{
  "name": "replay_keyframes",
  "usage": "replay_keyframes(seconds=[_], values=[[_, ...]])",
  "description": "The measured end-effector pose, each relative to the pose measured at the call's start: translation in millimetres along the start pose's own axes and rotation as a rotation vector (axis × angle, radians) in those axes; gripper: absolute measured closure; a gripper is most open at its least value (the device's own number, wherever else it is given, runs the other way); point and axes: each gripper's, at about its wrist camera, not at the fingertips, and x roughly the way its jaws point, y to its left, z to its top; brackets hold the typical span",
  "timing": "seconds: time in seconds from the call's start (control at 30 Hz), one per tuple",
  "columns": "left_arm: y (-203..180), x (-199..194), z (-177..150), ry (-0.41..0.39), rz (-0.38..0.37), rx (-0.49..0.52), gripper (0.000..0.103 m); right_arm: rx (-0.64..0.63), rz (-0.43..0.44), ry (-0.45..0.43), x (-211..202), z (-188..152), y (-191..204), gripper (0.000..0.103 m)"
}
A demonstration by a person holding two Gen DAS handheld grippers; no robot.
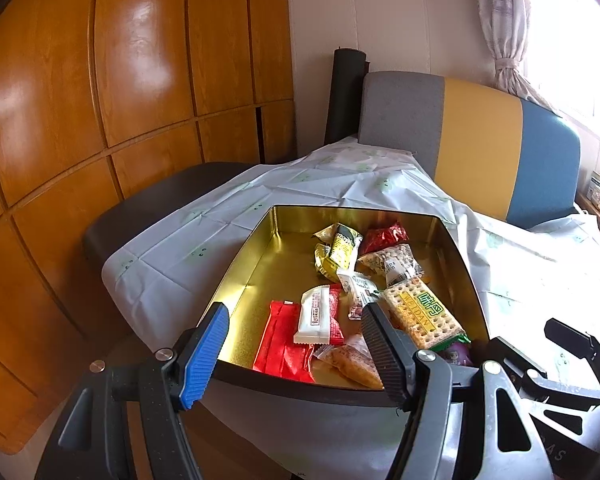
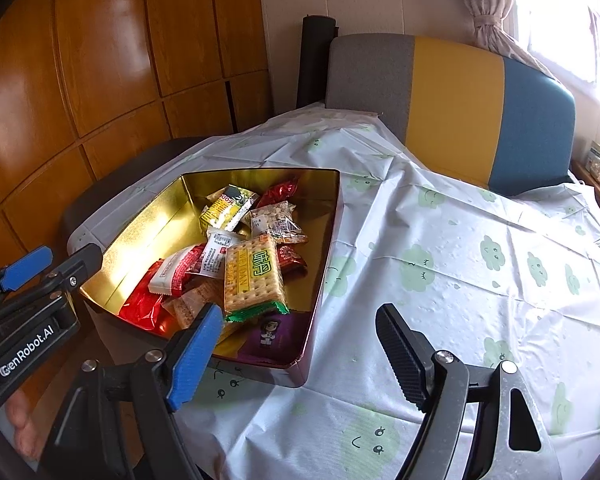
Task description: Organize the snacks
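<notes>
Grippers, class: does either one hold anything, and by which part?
Nothing is held. The left gripper and right gripper both stand open and empty near the tin.

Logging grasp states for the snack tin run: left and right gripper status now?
Left gripper: open, holding nothing, over the tin's near edge.
Right gripper: open, holding nothing, over the tin's near right corner.
</notes>
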Motion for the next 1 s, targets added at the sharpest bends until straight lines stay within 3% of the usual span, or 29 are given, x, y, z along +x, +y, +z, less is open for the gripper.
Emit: replay_keyframes(seconds=[0.67, 1.0], values=[[3.3, -0.7, 0.2, -0.006, 0.008, -0.006, 0.034, -0.005, 0.003, 0.005, 1.6, -1.1, 3.4, 0.022], [-1.7, -2.9, -0.3, -0.019, 0.002, 0.041, 0.037, -0.014, 0.005, 0.015, 3.5, -3.1, 4.1, 0.021]])
